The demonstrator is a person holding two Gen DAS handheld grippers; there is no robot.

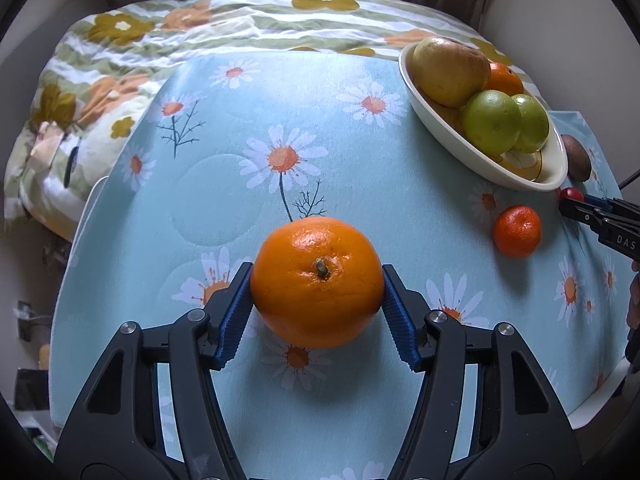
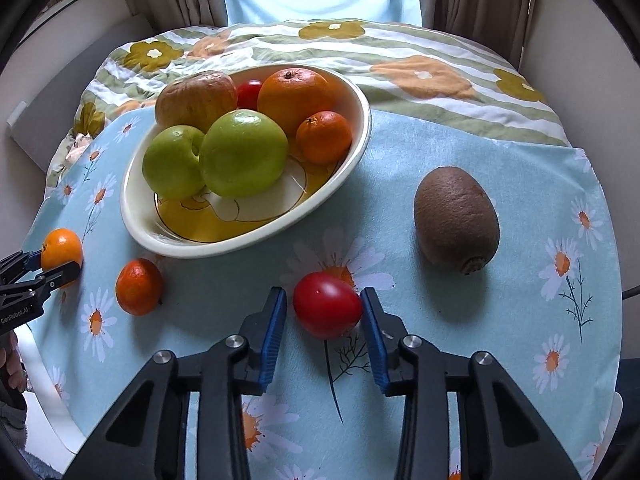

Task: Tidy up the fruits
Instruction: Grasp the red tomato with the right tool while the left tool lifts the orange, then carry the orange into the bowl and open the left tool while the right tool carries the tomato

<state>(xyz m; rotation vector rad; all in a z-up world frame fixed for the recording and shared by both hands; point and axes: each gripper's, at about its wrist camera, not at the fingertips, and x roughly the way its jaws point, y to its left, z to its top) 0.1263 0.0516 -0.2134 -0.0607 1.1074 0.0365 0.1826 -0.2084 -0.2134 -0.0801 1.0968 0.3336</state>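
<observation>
My left gripper [image 1: 317, 280] is shut on a large orange [image 1: 316, 280], its blue pads touching both sides; the orange also shows at the left edge of the right wrist view [image 2: 60, 250]. My right gripper [image 2: 324, 308] is open around a small red tomato [image 2: 326, 310] on the table; the right pad touches it, the left pad stands a little apart. The cream oval bowl [image 2: 344, 168] holds two green apples [image 2: 240, 152], a brownish apple [image 2: 196, 96], an orange [image 2: 296, 92], a mandarin [image 2: 324, 136] and a red fruit [image 2: 249, 92]. It also shows in the left wrist view [image 1: 480, 160].
A loose mandarin [image 2: 138, 286] lies on the daisy tablecloth [image 2: 520, 320] left of my right gripper, also in the left view [image 1: 516, 231]. A kiwi [image 2: 456, 220] lies to the right of the bowl. A flowered quilt [image 2: 400, 52] lies beyond the table.
</observation>
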